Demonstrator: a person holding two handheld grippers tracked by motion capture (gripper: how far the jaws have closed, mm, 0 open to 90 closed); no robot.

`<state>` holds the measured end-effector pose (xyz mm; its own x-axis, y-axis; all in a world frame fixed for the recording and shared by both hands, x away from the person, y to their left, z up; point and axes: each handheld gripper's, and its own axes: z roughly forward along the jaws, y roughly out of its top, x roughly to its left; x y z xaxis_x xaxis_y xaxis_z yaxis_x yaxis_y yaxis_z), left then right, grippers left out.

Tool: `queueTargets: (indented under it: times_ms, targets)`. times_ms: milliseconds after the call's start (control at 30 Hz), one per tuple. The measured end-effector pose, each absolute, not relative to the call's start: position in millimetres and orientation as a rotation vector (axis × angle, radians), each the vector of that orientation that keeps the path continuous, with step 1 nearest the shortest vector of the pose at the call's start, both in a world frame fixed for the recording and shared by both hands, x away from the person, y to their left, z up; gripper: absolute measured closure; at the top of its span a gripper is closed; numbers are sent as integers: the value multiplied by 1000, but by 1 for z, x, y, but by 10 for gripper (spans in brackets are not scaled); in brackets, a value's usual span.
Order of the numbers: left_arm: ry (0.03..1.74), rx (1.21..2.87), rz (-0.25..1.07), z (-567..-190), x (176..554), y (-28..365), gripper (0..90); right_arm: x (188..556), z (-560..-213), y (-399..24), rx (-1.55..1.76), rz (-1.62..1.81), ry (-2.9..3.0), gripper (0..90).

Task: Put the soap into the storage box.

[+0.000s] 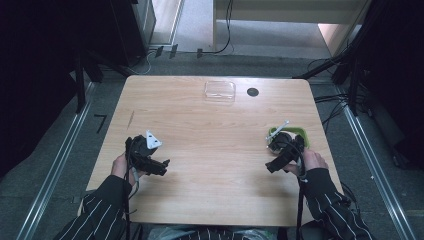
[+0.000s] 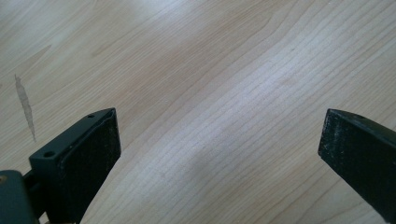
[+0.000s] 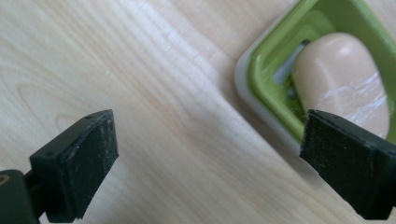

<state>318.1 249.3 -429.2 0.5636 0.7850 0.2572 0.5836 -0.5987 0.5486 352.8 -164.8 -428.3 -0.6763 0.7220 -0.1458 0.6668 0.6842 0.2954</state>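
Note:
My left gripper (image 1: pixel 143 148) is held low over the left side of the wooden table (image 1: pixel 210 140). It is open, with bare wood between its jaws (image 2: pixel 219 135). My right gripper (image 1: pixel 276 143) hovers at the right side, open (image 3: pixel 210 140), just left of a green soap dish (image 1: pixel 299 132). In the right gripper view the dish (image 3: pixel 261 79) holds a beige bar of soap (image 3: pixel 341 79). One of the right gripper's fingers (image 3: pixel 345 168) hangs over the dish's near corner. Nothing is held between either pair of jaws.
A clear plastic box (image 1: pixel 219 90) and a small black round object (image 1: pixel 253 92) lie near the table's far edge. A thin dark scratch (image 1: pixel 131 118) marks the wood ahead of the left gripper, also seen as a scratch (image 2: pixel 24 105). Cables and metal rails run along the floor.

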Motion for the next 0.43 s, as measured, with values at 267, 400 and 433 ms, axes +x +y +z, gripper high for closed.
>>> queueTargets:
  times_ms: [267,400,433]
  targets:
    - [1100,2400,686,-429,318,248,0,332,-439,-165,1066,274,2677,53]
    - [1099,2405,687,-429,319,247,0,331,-444,-168,1062,260,2702,53]
    - [1103,2405,687,-429,319,247,0,331,-445,-169,1065,251,2708,53]
